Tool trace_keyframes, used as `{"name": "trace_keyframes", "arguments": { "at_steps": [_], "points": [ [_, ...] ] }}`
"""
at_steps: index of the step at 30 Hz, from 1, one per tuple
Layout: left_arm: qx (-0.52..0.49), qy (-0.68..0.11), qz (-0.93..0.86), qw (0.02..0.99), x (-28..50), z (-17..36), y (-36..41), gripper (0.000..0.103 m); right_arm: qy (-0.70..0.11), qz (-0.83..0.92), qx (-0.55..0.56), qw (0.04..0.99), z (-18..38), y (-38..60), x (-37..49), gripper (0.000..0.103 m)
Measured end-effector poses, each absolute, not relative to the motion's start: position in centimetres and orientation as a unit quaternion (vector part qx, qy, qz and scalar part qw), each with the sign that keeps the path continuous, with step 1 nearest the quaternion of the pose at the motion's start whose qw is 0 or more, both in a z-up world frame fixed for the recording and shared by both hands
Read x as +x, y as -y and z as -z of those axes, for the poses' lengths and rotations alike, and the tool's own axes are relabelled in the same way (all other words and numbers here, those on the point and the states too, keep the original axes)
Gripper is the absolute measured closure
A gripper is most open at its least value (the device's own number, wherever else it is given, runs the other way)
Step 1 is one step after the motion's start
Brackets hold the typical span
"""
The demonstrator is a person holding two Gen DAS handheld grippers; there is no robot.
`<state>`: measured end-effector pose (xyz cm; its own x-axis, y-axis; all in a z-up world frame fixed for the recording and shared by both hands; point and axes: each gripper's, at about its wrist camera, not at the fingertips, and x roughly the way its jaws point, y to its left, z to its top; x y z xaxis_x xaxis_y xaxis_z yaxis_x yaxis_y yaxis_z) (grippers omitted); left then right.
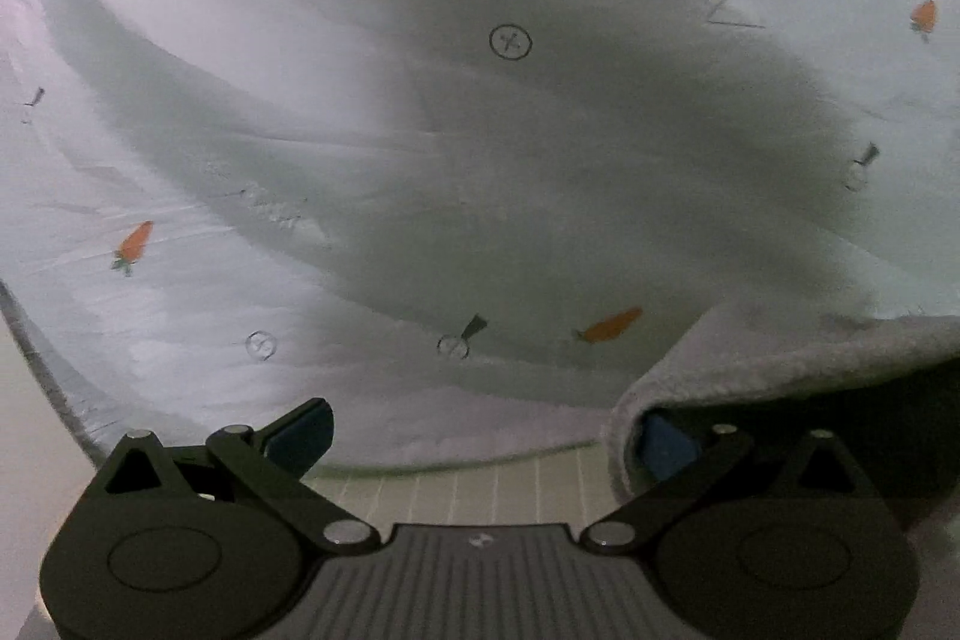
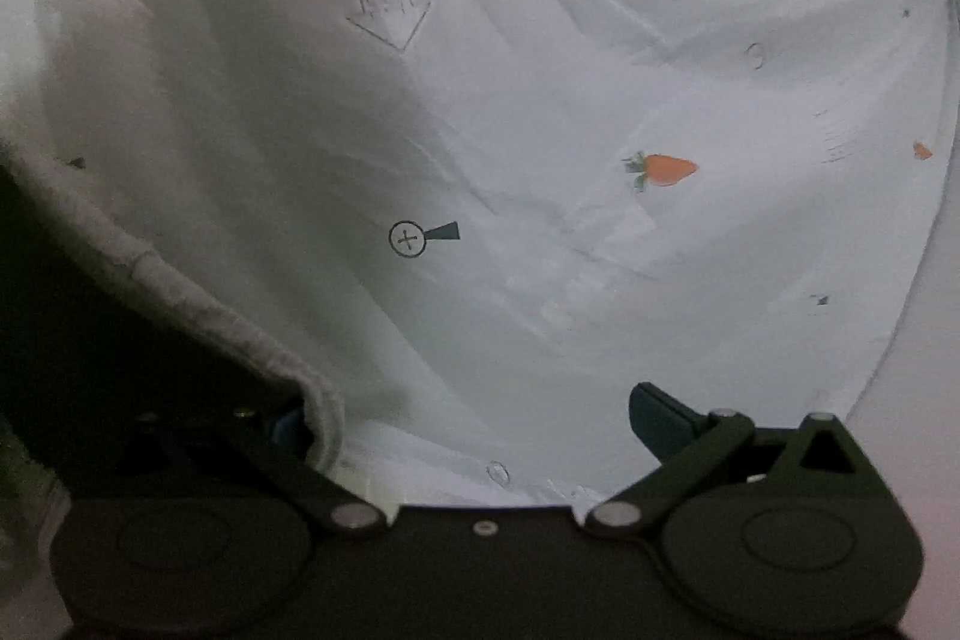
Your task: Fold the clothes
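A white garment (image 1: 420, 130) printed with orange carrots, circled crosses and a line-drawn arrow is spread across nearly the whole of both wrist views, creased into long soft folds and shaded grey through its middle. In the left wrist view it is laid over a pale gridded mat (image 1: 480, 490), a strip of which is seen just below the curved fabric edge. A thick, fleecy hem (image 1: 750, 358) is draped over the right finger of the left gripper (image 1: 480, 445), whose jaws are spread wide, with nothing pinched between them. In the right wrist view the same kind of rolled hem (image 2: 240, 334) is laid over the left finger of the right gripper (image 2: 474, 427), which is likewise held wide apart.
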<state>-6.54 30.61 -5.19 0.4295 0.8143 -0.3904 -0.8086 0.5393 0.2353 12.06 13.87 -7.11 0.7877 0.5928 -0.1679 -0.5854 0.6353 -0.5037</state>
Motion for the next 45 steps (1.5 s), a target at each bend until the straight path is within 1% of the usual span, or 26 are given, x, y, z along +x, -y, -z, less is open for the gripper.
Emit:
{"name": "trace_keyframes", "arguments": {
  "at_steps": [5, 14, 21, 29, 37, 42, 45],
  "points": [
    [0.003, -0.253, -0.483, 0.838, -9.7, 6.1, -26.4, 0.000, -0.012, -0.337, -0.289, 0.896, 7.3, -9.8, 9.8, 0.000],
    [-0.028, -0.317, -0.482, 0.816, -13.1, 9.7, -22.7, 0.000, -0.052, -0.352, -0.318, 0.879, 9.8, -5.9, 6.4, 0.000],
    [-0.070, -0.383, -0.471, 0.791, -13.8, 12.0, -22.3, 0.001, -0.096, -0.365, -0.331, 0.865, 11.6, -5.2, 5.4, 0.000],
    [-0.127, -0.420, -0.438, 0.784, -13.8, 13.6, -23.1, 0.001, -0.159, -0.370, -0.337, 0.851, 13.1, -5.9, 6.2, 0.000],
    [-0.149, -0.438, -0.392, 0.795, -13.8, 14.0, -23.3, 0.001, -0.204, -0.374, -0.341, 0.838, 14.2, -5.7, 6.3, 0.000],
    [-0.150, -0.444, -0.385, 0.795, -14.2, 14.2, -22.9, 0.001, -0.207, -0.389, -0.351, 0.826, 14.4, -5.5, 5.5, 0.000],
    [-0.161, -0.448, -0.387, 0.790, -14.7, 14.6, -22.9, 0.001, -0.210, -0.401, -0.338, 0.825, 14.2, -5.2, 5.2, 0.000]
  ]
}}
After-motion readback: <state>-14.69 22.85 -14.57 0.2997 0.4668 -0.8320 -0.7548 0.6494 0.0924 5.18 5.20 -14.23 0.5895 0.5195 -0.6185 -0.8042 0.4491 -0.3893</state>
